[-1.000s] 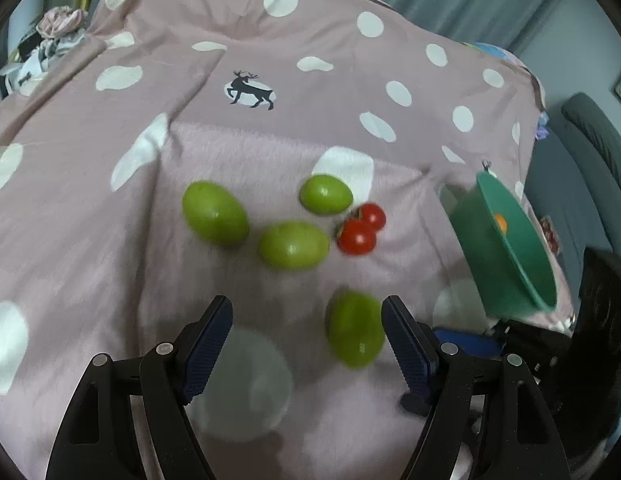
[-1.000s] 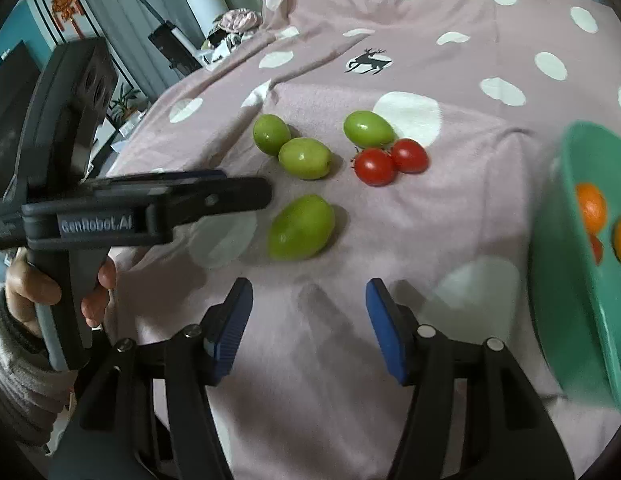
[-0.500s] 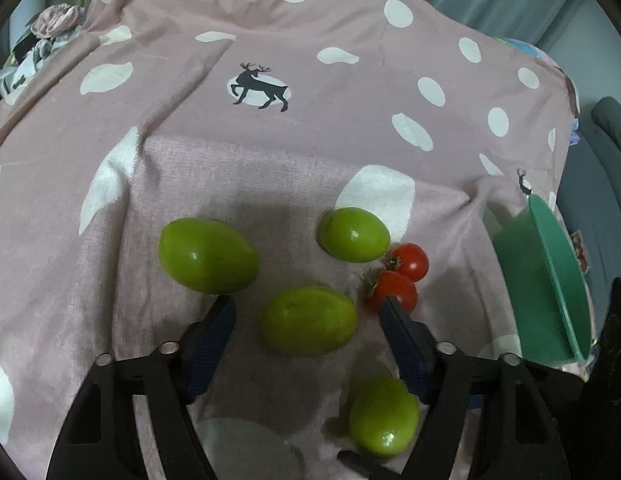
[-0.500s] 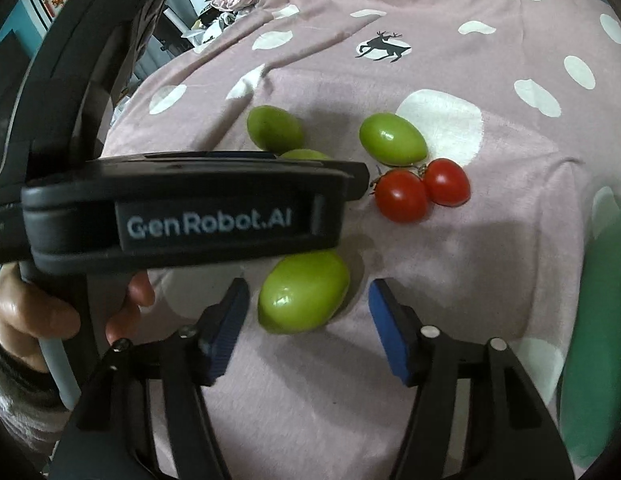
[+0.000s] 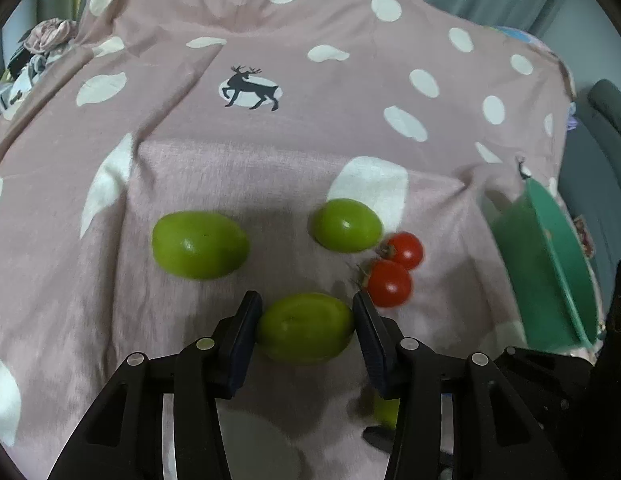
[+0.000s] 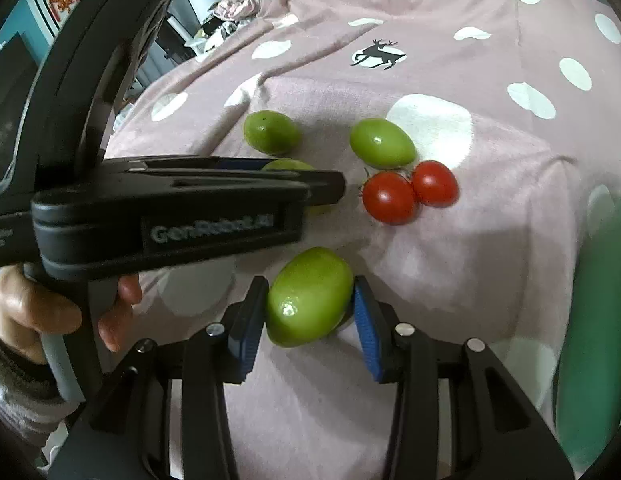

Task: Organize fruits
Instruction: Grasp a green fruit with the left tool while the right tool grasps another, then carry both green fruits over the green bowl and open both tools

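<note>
Several green fruits and two red tomatoes (image 5: 394,268) lie on a pink dotted cloth. My left gripper (image 5: 306,312) has closed its blue pads on the middle green fruit (image 5: 304,328), which rests on the cloth. My right gripper (image 6: 310,296) has closed its pads on the nearest green fruit (image 6: 308,296). Two more green fruits lie beyond, one at the left (image 5: 199,244) and one by the tomatoes (image 5: 345,225). In the right wrist view the tomatoes (image 6: 408,192) sit beyond my fingers, and the left gripper's body (image 6: 170,208) hides most of its fruit.
A green bowl (image 5: 558,272) stands tilted at the right edge of the cloth; it also shows in the right wrist view (image 6: 590,340). A grey chair (image 5: 610,112) is beyond the cloth's right side. Room clutter sits far left.
Both grippers moved forward and down and closed. The left now grips the middle green fruit; the right now grips the nearest green fruit.
</note>
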`<move>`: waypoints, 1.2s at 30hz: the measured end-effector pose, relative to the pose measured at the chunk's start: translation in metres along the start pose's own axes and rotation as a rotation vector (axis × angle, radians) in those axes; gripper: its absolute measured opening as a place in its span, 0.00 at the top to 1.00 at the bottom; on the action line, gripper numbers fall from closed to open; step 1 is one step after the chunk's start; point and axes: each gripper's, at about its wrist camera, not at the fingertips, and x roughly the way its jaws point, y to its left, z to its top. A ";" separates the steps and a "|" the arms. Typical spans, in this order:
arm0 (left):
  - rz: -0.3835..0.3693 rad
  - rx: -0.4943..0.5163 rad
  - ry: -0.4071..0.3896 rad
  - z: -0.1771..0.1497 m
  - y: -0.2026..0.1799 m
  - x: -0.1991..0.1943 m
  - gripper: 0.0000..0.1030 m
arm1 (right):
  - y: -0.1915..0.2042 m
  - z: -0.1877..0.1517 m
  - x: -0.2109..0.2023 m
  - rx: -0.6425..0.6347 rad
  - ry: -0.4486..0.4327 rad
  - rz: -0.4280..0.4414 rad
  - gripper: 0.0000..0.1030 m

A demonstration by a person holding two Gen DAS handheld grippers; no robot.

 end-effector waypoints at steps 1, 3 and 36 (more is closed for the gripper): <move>-0.009 0.001 -0.009 -0.002 0.000 -0.006 0.54 | -0.001 -0.003 -0.005 0.000 -0.008 0.005 0.59; -0.029 0.006 -0.035 -0.006 -0.003 -0.021 0.54 | -0.003 -0.009 -0.017 0.006 -0.032 0.019 0.59; -0.206 0.442 0.085 -0.002 -0.236 0.017 0.54 | -0.146 -0.088 -0.158 0.272 -0.231 -0.289 0.58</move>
